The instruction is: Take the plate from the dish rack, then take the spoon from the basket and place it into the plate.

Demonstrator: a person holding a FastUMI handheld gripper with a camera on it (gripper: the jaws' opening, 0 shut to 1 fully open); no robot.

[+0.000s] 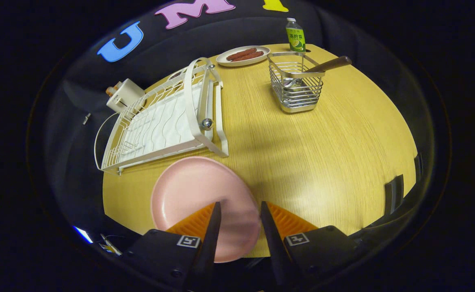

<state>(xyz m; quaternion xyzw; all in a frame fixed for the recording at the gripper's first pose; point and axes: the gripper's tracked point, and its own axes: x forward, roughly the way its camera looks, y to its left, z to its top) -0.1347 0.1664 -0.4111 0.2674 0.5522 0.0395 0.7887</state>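
So the gripper [240, 207] has its two fingers spread apart with a clear gap between them, not clamped on anything. Right below and partly between them sits the round pale pink plate [197, 194], lying flat on the light wooden round table [322, 154], with its far rim just beside the near corner of the white wire dish rack [164, 121]. The rack itself has a wavy white drain tray in it and a tall arched handle with a little shiny metal ball on it. Well beyond the fingers there's a square shiny metal wire basket [296, 87], and the spoon with the brown wooden handle [329, 65] is in there, bowl end down inside, handle leaning out over the basket's rim. Past that, a small white oval dish with reddish-brown sausages [243, 55] sits near the table's far edge, next to a green-labelled drink bottle [295, 35]. Off behind the rack there's a white boxy thing [124, 95], can't really tell what it is.
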